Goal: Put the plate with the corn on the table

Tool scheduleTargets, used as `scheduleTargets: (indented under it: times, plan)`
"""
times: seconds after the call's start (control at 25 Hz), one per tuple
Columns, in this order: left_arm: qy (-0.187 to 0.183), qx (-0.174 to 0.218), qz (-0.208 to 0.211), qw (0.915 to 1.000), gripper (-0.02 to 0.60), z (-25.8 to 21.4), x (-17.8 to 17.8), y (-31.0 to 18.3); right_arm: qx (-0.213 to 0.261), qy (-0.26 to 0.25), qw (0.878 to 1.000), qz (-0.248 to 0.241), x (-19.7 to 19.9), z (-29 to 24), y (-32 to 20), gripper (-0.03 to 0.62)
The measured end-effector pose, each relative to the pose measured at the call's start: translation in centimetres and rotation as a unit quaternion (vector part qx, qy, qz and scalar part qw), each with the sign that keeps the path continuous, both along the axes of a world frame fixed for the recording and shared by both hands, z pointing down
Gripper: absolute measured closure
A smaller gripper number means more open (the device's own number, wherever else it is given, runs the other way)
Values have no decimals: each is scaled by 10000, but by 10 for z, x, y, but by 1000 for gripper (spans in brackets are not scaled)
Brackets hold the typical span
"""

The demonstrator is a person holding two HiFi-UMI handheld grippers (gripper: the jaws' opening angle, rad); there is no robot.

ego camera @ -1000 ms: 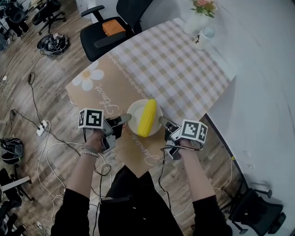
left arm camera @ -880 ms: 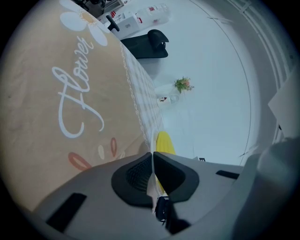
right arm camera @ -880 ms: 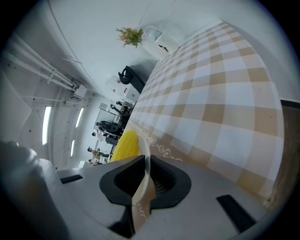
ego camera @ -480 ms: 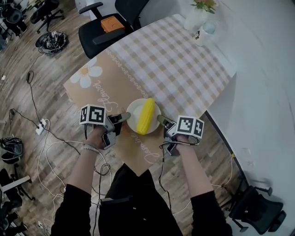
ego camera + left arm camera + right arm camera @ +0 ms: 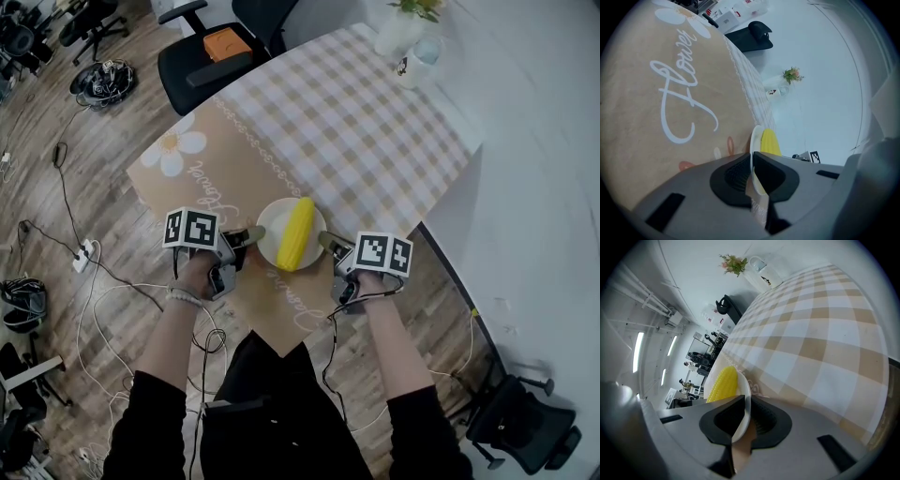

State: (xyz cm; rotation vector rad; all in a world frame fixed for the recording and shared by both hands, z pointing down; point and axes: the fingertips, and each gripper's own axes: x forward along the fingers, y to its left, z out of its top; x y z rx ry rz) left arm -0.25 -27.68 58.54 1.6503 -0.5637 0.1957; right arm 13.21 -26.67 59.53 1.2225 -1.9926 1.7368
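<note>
Corn (image 5: 298, 232) lies lengthwise on a small white plate (image 5: 273, 228), and the plate sits at the near edge of the table (image 5: 441, 155), over the brown band of the tablecloth (image 5: 225, 164) beside its white script lettering. From the head view I cannot tell whether the plate's underside touches the cloth or hangs just above it.

The left gripper (image 5: 251, 234) is clamped on the plate's left rim. In the left gripper view its two dark pads are pressed together on the thin white edge of the plate (image 5: 754, 138), with the yellow corn (image 5: 769, 140) just beyond.

The right gripper (image 5: 326, 242) is clenched on the opposite rim. In the right gripper view its jaws are closed on the plate's edge (image 5: 745, 394), and the corn (image 5: 723, 383) lies on the far side of that rim. So both claws grasp the same plate from opposite sides, with the corn between them.

At the table's far right corner stand a white vase (image 5: 394, 36) with flowers and a mug (image 5: 413, 62), well apart from the plate. The checked part of the cloth fills the stretch between them. Beyond the table's far left edge is a black office chair (image 5: 192, 66) with an orange object (image 5: 225, 43) on its seat. Cables trail over the wooden floor (image 5: 56, 159) to the left.
</note>
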Motion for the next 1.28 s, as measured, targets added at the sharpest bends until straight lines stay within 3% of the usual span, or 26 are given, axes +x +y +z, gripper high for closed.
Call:
scheduleTargets:
  times: [0.32, 0.64, 0.88, 1.28]
  plan:
    - [-196, -188, -222, 9994, 558, 3, 6, -10, -3, 15, 10000, 34, 8, 1, -7, 525]
    - [-855, -45, -75, 9963, 545, 8, -2, -3, 107, 299, 9995, -28, 0, 1, -1, 522]
    - [-1150, -93, -10, 9933, 540, 9, -2, -3, 130, 440, 9989, -80, 2, 1, -1, 520]
    - [-1024, -71, -121, 9946, 537, 12, -5, -4, 286, 816, 9955, -377, 8, 1, -1, 502]
